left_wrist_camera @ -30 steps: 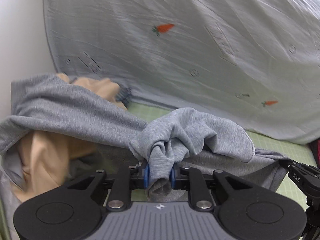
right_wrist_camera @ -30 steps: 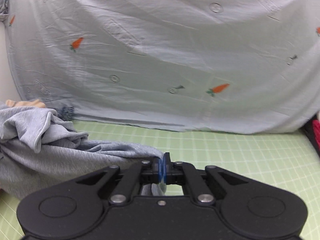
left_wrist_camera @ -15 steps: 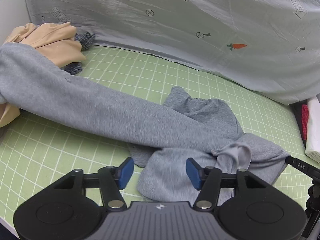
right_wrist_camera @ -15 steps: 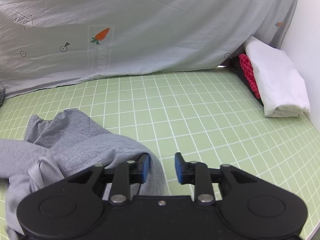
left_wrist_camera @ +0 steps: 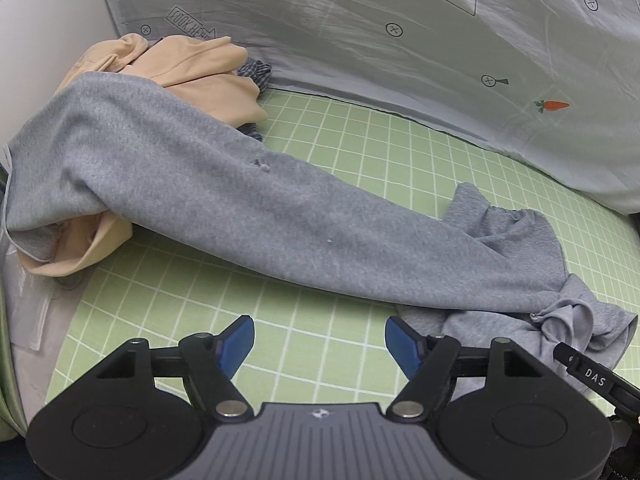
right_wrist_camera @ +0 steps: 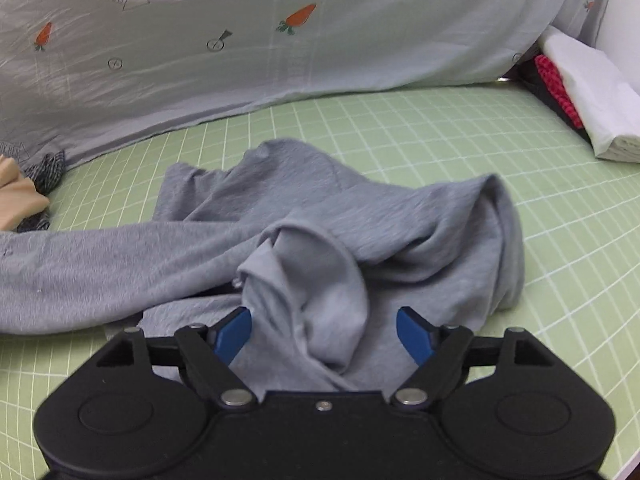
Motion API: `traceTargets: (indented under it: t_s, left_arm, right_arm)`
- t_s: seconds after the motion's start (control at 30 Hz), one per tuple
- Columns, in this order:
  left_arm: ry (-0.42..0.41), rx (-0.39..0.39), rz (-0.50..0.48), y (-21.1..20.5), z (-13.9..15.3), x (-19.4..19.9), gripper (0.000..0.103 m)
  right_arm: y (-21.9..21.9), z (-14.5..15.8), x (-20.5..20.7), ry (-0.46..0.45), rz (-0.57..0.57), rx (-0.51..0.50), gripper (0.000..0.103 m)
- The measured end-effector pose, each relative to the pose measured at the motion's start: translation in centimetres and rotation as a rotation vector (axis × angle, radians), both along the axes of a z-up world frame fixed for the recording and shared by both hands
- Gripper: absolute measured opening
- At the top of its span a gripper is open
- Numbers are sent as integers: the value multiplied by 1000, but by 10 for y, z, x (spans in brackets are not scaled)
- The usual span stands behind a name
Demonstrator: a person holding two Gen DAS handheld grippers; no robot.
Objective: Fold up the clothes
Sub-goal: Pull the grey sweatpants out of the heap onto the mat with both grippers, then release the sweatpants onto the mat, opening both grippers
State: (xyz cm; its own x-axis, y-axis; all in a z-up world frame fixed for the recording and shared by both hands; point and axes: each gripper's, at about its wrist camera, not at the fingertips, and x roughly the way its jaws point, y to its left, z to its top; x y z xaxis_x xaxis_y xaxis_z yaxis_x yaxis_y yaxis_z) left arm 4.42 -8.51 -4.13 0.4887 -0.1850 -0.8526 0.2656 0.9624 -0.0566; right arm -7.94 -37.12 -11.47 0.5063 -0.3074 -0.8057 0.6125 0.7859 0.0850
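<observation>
Grey garment lay stretched across the green grid mat, from the left edge of the left wrist frame to a crumpled heap at lower right. Behind it hung a pale sheet with carrot prints. A beige garment sat at upper left. The left gripper was opening above bare mat. The right gripper was opening too, with grey folds between its blue pads but not pressed.

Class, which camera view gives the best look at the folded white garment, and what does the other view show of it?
The right wrist view: the folded white garment lies in plain sight at the far right edge of the green mat, beside a red-and-black item. The left wrist view does not show it at all.
</observation>
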Motion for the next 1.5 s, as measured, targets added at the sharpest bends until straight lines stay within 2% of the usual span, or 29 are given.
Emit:
traceTargets:
  t_s: [0.2, 0.27, 0.33, 0.37, 0.43, 0.53, 0.77, 0.93, 1.07, 1.3, 1.4, 1.5]
  left_arm:
    - [-13, 24, 22, 27, 4, 3, 73]
    - [-9, 18, 45, 29, 5, 0, 73]
    - [-3, 9, 69, 26, 3, -4, 73]
    - [2, 3, 80, 23, 2, -7, 73]
    - [15, -12, 100, 13, -1, -13, 73]
    - [31, -29, 113, -8, -6, -23, 73]
    - [40, -43, 122, -66, -20, -38, 73]
    - [68, -58, 178, -84, -35, -23, 75]
    - [61, -64, 273, -76, -42, 5, 80]
    - [112, -82, 569, -27, -66, 74, 90]
    - [172, -39, 633, -12, -87, 95, 90]
    - [211, -28, 659, -2, -105, 100, 90]
  right_arm:
    - [9, -34, 6, 72, -80, 89, 85]
    - [4, -40, 2, 72, -79, 116, 77]
    - [-4, -40, -5, 61, -79, 113, 52]
    - [-8, -40, -8, 58, -73, 107, 46]
    - [-17, -38, -12, 78, -38, 89, 26]
    - [-40, -39, -24, 95, -24, 81, 21]
    - [-129, -46, -61, 123, -117, 24, 19]
    - [-183, -51, -55, 119, -140, -23, 21]
    - [-215, -55, -26, 120, -135, -80, 21]
    - [-275, -59, 39, 133, -155, -149, 20]
    - [-286, -62, 57, 147, -141, -211, 22]
    - [-295, -64, 70, 167, -132, -263, 31]
